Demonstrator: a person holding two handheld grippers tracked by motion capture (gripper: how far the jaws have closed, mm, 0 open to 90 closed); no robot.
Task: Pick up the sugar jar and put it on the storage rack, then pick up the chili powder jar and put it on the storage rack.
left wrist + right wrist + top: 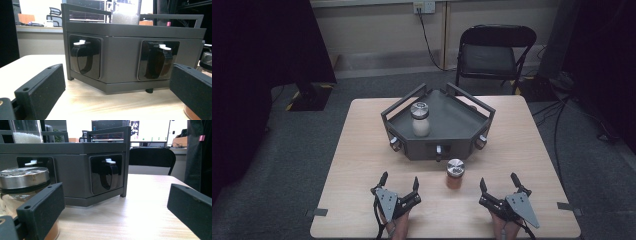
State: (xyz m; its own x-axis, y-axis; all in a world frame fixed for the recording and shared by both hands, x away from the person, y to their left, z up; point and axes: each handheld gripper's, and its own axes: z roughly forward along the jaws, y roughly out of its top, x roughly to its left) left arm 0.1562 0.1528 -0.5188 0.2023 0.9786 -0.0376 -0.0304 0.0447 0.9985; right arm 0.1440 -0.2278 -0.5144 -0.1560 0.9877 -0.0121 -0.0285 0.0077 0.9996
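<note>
A dark grey angular rack (447, 140) (125, 60) (75, 180) stands at the table's middle, with round holders in its front faces. On its top tray stands a jar of white grains (420, 119) (25, 131) with a metal lid. A second jar with orange-brown contents (455, 173) (25, 195) stands on the table just in front of the rack. My left gripper (399, 181) (117, 97) rests open near the front edge, left of this jar. My right gripper (498, 181) (117, 215) is open to the jar's right; the jar sits by its left jaw.
The light wooden table (362, 165) has bare room on both sides of the rack. A black folding chair (492, 55) stands behind the far edge. Cables (562, 110) lie on the grey carpet at the right.
</note>
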